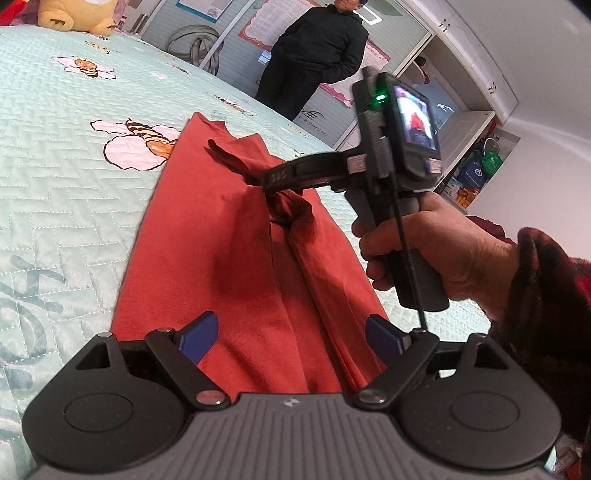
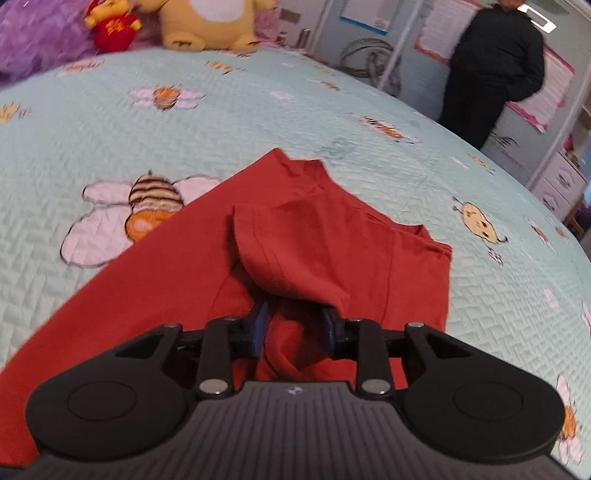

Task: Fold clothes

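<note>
Home bedroom: bee-print quilted bedspread [image 2: 258,122], plush toys [image 2: 207,22] at headboard, white cabinets [image 1: 476,44].

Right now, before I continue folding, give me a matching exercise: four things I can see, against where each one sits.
1 red cotton garment
2 yellow plush toy
3 left gripper
4 person in dark clothes

A standing beside the bed
B at the bed's far end
C spread on the bee-print quilt
D above the garment's near end, jaws wide

Pairs: 1-C, 2-B, 3-D, 4-A
</note>
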`<control>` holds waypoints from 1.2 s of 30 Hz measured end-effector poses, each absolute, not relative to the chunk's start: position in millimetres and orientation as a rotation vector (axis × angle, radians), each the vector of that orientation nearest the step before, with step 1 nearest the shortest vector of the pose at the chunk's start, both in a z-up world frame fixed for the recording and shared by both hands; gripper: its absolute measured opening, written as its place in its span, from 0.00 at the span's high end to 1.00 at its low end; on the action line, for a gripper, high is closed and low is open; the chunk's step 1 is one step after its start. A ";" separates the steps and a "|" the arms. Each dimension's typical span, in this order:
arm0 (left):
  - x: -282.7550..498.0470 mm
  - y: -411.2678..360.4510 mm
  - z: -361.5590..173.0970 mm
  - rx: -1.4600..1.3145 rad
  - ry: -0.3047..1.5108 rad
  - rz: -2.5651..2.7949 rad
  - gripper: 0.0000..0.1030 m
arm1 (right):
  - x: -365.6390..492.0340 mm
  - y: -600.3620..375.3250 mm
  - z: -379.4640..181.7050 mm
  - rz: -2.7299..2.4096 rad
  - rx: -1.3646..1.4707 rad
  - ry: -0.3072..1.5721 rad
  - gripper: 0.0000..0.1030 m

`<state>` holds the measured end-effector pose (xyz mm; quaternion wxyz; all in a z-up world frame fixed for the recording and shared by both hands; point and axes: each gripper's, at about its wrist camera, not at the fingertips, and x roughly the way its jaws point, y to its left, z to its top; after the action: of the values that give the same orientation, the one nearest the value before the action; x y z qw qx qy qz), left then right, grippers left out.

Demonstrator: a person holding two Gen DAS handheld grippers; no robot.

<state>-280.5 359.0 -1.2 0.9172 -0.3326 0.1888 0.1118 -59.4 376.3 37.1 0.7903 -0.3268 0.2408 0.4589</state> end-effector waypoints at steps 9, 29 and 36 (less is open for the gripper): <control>-280.9 358.6 -1.2 -0.685 0.389 0.230 0.13 | -59.9 390.6 34.3 1.013 -0.850 0.511 0.78; -279.1 358.1 -0.7 -0.680 0.393 0.230 0.12 | -68.4 350.7 83.7 1.363 -0.441 0.720 0.86; -279.4 357.5 -0.3 -0.680 0.393 0.228 0.11 | -117.2 386.0 54.3 1.206 -0.892 0.396 0.58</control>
<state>-279.4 357.5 -0.3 0.9175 -0.3307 0.1910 0.1109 -117.2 386.0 54.3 0.7139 -0.4024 0.1786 0.5445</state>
